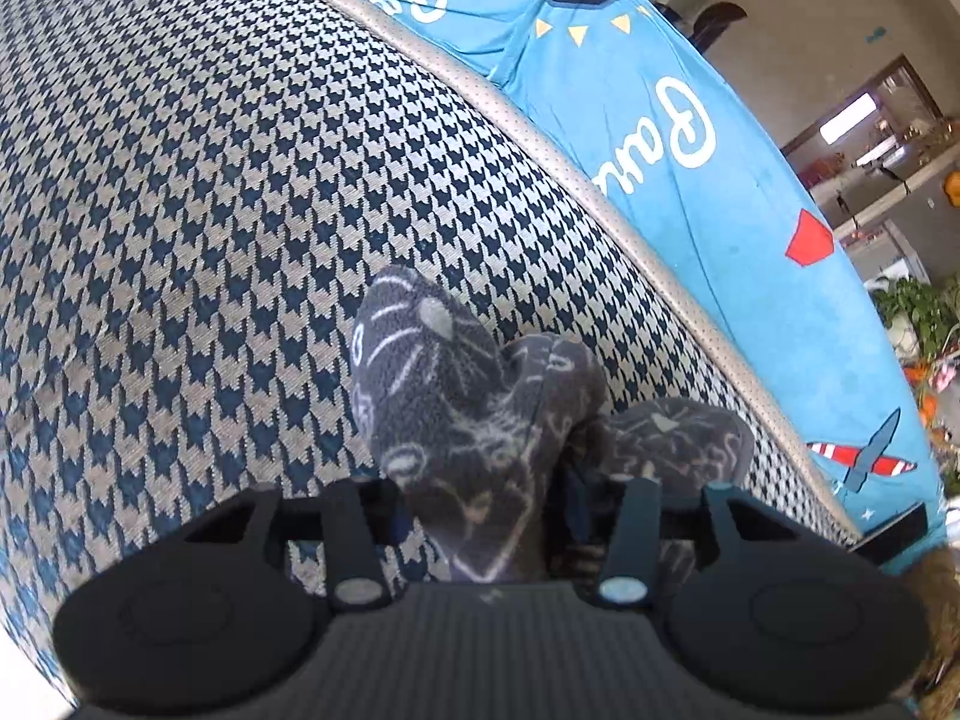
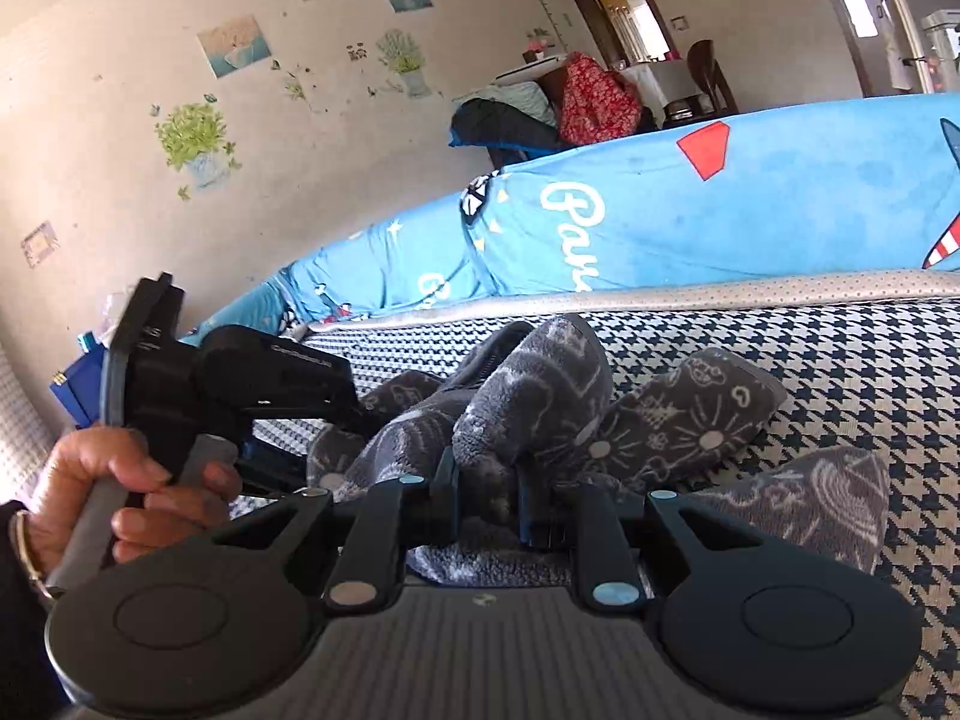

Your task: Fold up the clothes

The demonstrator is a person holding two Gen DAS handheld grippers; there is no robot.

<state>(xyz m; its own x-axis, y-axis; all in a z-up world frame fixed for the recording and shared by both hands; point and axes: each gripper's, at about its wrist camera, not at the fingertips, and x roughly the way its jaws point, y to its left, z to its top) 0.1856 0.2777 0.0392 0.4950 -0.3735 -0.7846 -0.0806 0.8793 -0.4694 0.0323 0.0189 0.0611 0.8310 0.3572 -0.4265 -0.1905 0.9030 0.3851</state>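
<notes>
Left tool (image 1: 486, 516) spread, dark grey fleece garment (image 1: 474, 420) loose between pads, no pinch evident. Right tool (image 2: 486, 510) pinching same garment (image 2: 540, 408), bunched at centre frame on houndstooth cushion (image 2: 840, 360). No flat fold visible; folding judged barely begun. Long axis roughly left–right, lower right end free.

The left gripper (image 1: 486, 516) points steeply down, its jaws standing apart. The right gripper (image 2: 486, 510) points slightly down, its jaws pinched close on grey fleece. The person's left hand (image 2: 120, 498) grips the left gripper's grey handle.
</notes>
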